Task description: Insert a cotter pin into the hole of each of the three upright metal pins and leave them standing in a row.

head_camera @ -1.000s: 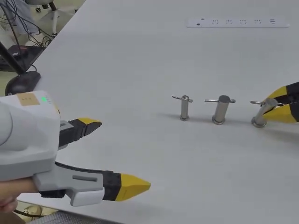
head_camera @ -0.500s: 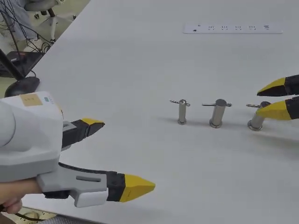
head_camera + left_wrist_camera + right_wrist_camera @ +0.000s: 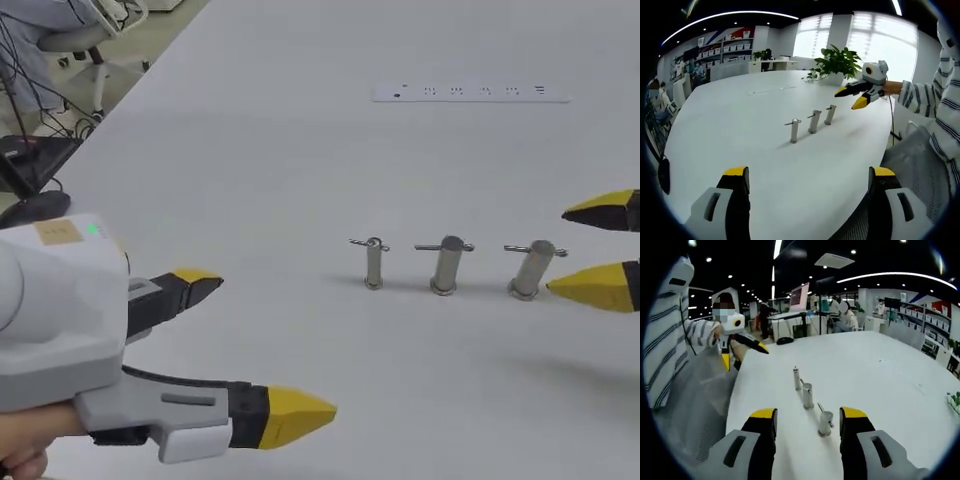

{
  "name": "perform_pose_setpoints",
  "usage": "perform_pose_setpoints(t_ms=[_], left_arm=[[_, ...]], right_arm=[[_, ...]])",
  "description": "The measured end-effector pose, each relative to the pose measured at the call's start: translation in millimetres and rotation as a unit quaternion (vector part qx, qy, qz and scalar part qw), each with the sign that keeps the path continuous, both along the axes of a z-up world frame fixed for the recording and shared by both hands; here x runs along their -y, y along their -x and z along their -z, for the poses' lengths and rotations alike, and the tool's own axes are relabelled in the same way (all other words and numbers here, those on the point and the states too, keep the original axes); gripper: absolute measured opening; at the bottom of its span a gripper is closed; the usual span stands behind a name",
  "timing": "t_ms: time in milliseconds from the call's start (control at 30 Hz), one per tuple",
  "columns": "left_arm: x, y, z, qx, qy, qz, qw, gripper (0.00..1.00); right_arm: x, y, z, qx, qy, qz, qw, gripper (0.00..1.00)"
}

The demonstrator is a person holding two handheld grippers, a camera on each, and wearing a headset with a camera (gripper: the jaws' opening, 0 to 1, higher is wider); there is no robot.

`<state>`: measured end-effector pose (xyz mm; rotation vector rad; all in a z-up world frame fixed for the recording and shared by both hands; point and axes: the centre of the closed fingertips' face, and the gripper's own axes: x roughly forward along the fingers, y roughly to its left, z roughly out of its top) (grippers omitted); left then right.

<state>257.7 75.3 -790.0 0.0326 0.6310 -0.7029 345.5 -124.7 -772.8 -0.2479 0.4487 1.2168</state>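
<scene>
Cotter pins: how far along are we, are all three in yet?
Done: all three metal pins stand upright in a row on the table, each with a cotter pin across its top. In hand: nothing; the left gripper and right gripper are both open, the right beside the end pin. Left: apparently only backing away.

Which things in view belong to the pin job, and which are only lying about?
Job: left metal pin, middle metal pin, right metal pin, cotter pins, left gripper, right gripper.
Lying about: power strip, potted plant.
</scene>
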Motion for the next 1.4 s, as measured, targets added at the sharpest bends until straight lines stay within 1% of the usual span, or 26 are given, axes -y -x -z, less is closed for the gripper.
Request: perform_pose_setpoints(t_ms=[33, 67, 133, 233, 300, 333, 400, 533, 667, 767, 833, 867, 900, 933, 967, 1000, 1100, 1233, 1400], left_arm=[[0.2, 0.5, 0.0, 0.0, 0.001, 0.0, 1.0, 0.99], [0.3, 0.5, -0.2, 0.0, 0.001, 0.0, 1.0, 0.99], [1.0, 1.8, -0.9, 0.0, 0.006, -0.001, 1.0, 0.99], [0.9, 4.0, -1.6, -0.001, 0.01, -0.003, 0.9999, 0.99], [1.3, 5.9, -2.3, -0.006, 0.019, -0.007, 0.9998, 0.99], [1.2, 6.5, -2.7, -0.008, 0.023, -0.01, 0.9997, 0.99], [0.5, 7.2, -3.4, -0.003, 0.02, -0.009, 0.9998, 0.99], [-0.5, 9.2, -4.2, -0.002, 0.019, -0.011, 0.9998, 0.99], [-2.4, 10.7, -4.5, -0.004, 0.018, -0.016, 0.9997, 0.99], [-3.8, 12.4, -5.4, -0.004, 0.019, -0.019, 0.9996, 0.99], [-4.2, 13.9, -5.2, -0.007, 0.02, -0.019, 0.9996, 0.99], [-4.4, 15.6, -4.5, -0.011, 0.02, -0.019, 0.9995, 0.99], [-4.4, 17.2, -4.0, -0.016, 0.021, -0.018, 0.9995, 0.99], [-4.6, 18.8, -3.8, -0.02, 0.021, -0.018, 0.9994, 0.99], [-4.9, 19.3, -4.1, -0.02, 0.022, -0.018, 0.9994, 0.99], [-5.1, 20.4, -4.9, -0.019, 0.022, -0.018, 0.9994, 0.99], [-5.5, 22.9, -5.5, -0.02, 0.022, -0.019, 0.9994, 0.99], [-5.5, 27.2, -2.4, -0.027, 0.022, -0.022, 0.9991, 0.99], [-4.4, 31.1, 0.4, -0.033, 0.021, -0.023, 0.999, 0.99]], right_arm=[[0.8, 1.9, -1.7, -0.006, -0.01, 0.011, 0.9999, 0.53], [1.5, 4.1, -3.5, -0.005, -0.017, 0.016, 0.9997, 0.53], [5.5, 10.8, -4.3, -0.005, -0.02, 0.027, 0.9994, 0.55], [12.0, 17.6, -4.3, -0.007, -0.021, 0.048, 0.9986, 0.61], [16.8, 20.3, -6.4, -0.015, -0.032, 0.073, 0.9967, 0.63], [18.5, 23.3, -7.5, -0.017, -0.036, 0.079, 0.9961, 0.63], [20.3, 27.0, -8.2, -0.017, -0.037, 0.092, 0.9949, 0.65], [22.0, 36.9, -8.0, -0.026, -0.038, 0.114, 0.9924, 0.76], [25.5, 44.1, -6.0, -0.036, -0.041, 0.139, 0.9888, 0.85], [29.2, 52.0, -0.8, -0.046, -0.038, 0.151, 0.9867, 0.88], [31.0, 55.5, 1.3, -0.053, -0.038, 0.16, 0.985, 0.9], [32.5, 57.8, 1.9, -0.058, -0.039, 0.167, 0.9835, 0.9], [33.6, 58.8, 2.0, -0.058, -0.04, 0.171, 0.9827, 0.9], [35.6, 59.4, 1.3, -0.058, -0.046, 0.181, 0.9808, 0.9], [36.5, 60.3, 1.2, -0.063, -0.051, 0.186, 0.9792, 0.9], [38.5, 61.5, 1.8, -0.072, -0.058, 0.195, 0.9764, 0.92], [42.8, 64.8, 5.5, -0.082, -0.058, 0.208, 0.973, 1.0], [46.6, 70.0, 9.2, -0.093, -0.055, 0.216, 0.9703, 1.0], [47.6, 71.9, 10.6, -0.095, -0.052, 0.217, 0.97, 1.0]])
